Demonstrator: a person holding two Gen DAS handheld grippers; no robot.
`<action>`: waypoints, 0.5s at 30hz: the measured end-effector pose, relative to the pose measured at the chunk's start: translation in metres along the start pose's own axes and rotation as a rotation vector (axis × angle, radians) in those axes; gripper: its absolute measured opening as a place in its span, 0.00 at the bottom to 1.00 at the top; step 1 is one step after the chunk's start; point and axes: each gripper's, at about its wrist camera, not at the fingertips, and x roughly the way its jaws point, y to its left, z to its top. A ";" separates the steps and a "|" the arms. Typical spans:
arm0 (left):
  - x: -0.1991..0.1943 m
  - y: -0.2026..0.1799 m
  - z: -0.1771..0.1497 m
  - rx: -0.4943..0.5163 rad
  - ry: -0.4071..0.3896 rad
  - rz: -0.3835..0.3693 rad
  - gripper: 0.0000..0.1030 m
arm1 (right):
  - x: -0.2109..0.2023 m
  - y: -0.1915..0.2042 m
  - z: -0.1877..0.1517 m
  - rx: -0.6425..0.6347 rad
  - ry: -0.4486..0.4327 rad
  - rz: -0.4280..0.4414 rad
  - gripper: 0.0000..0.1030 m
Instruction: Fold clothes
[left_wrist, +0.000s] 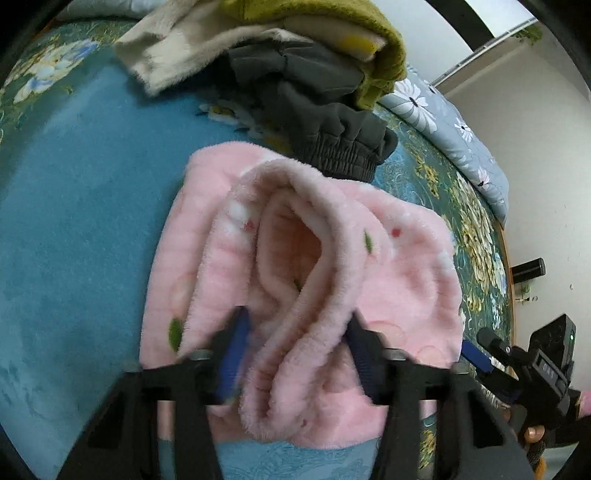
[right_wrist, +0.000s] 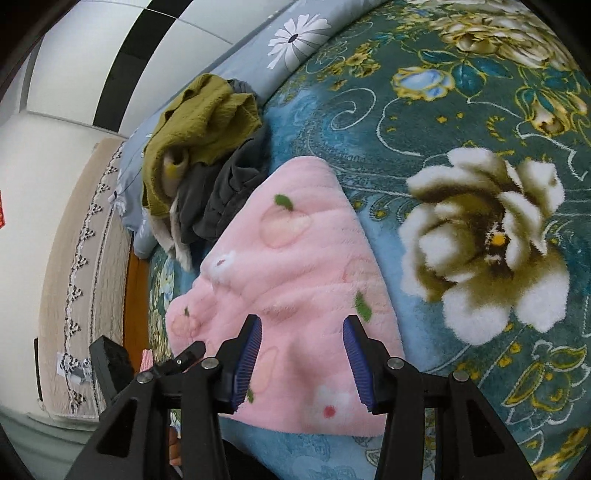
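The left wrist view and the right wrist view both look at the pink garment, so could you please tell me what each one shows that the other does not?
Only the left wrist view shows the garment's open tube-like fold standing up between the left gripper fingers, and the dark elastic waistband.

Only the right wrist view shows the large white flower on the blanket and the right gripper open over flat fleece.

Both show the pink garment, the olive and grey clothes pile and the teal blanket.

Left gripper (left_wrist: 295, 354): black angular arms, silver bolts at the joints, ribbed blue pads inside each finger; right gripper (right_wrist: 302, 363) built alike, black struts with triangular cut-outs, round silver screws, grooved blue pads; at four o'clock in the left view, the right gripper's black housing carries a small green light.
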 end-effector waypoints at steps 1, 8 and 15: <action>-0.003 0.000 -0.001 0.008 -0.006 -0.016 0.22 | 0.001 -0.002 0.000 0.003 0.003 0.002 0.48; -0.049 0.015 0.009 -0.044 -0.100 -0.176 0.17 | 0.004 -0.001 -0.003 -0.021 0.021 0.031 0.48; -0.018 0.060 0.012 -0.216 0.006 -0.073 0.23 | 0.021 -0.004 -0.008 -0.027 0.065 -0.011 0.49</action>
